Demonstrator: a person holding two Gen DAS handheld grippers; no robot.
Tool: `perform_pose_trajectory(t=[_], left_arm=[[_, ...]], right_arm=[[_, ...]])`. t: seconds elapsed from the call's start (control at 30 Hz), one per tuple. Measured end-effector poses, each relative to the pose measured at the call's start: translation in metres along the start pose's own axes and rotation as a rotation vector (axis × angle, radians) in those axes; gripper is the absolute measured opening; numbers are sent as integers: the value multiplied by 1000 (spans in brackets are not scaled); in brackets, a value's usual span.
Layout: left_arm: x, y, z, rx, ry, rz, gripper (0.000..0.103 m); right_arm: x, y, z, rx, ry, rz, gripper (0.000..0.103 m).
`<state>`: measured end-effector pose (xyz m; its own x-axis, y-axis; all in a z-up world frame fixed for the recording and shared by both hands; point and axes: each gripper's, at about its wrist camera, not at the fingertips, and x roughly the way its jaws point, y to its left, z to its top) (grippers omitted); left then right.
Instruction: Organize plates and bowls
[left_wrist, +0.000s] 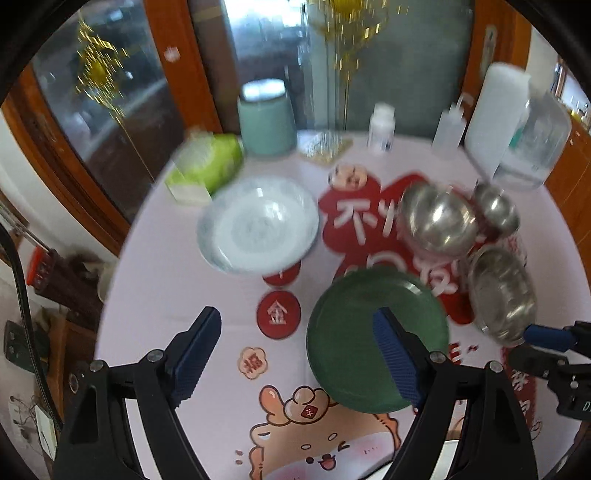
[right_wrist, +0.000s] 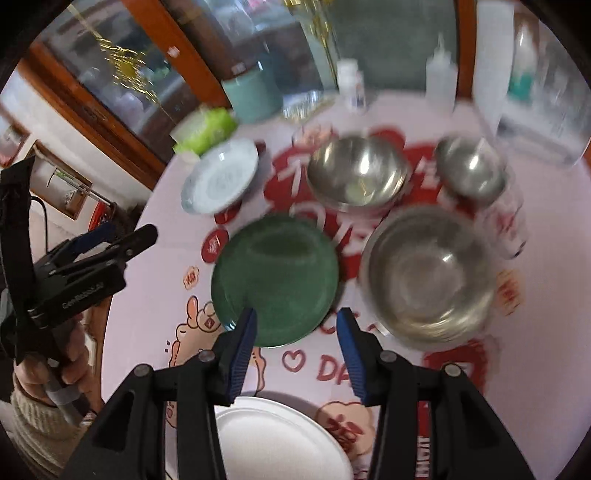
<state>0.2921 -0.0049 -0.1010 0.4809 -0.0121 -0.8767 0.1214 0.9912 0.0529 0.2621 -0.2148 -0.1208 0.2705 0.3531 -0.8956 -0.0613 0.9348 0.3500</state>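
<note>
pointing down at the table (left_wrist: 155, 295), the left gripper (left_wrist: 295, 354) has its jaws wide apart and nothing is between them. the green plate (left_wrist: 354, 354) lies flat just under its right finger, a little to the right of the gap, and i cannot tell if the finger touches it. the right gripper (right_wrist: 297, 354) stands about half open, also with nothing in it. a white plate (right_wrist: 280, 439) lies closest, under its fingers. just beyond its fingertips is the green plate (right_wrist: 275, 278), slightly to the left. to the right of the tips sits a large steel bowl (right_wrist: 428, 273). farther away are a second steel bowl (right_wrist: 356, 171), a small steel bowl (right_wrist: 469, 168) on the right, and a pale patterned plate (right_wrist: 221, 177) far on the left. everything is somewhat blurred.
</note>
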Motion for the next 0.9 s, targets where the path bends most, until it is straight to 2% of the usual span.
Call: perform_pose_trajectory(t=[0.17,0.33,0.5,0.57,0.6,0.77,0.83,0.9], left_arm=[[67,4,-8,-8,142,-59,74],[107,7,-15,-10,218,-78,67],[128,12,-21,-37,283,-134,52],[135,13,-23,-44,307,-155,38],[137,13,-24,-48,322,-169,36],[141,13,-24,-63,335,-229,20],[140,10,-23,-57,340,-229,20],[140,8,-23,-54,341,-226,19]], right_arm=[[47,-18,1,102,80,7,45],[76,-31,4,172,116,-4,45],[88,-35,8,178,108,-16,41],[89,-30,10,153,93,-32,41],[89,-30,11,147,94,-36,41],[98,-27,12,132,114,-68,25],[100,-29,13,139,122,-79,18],[100,-30,13,144,120,-79,17]])
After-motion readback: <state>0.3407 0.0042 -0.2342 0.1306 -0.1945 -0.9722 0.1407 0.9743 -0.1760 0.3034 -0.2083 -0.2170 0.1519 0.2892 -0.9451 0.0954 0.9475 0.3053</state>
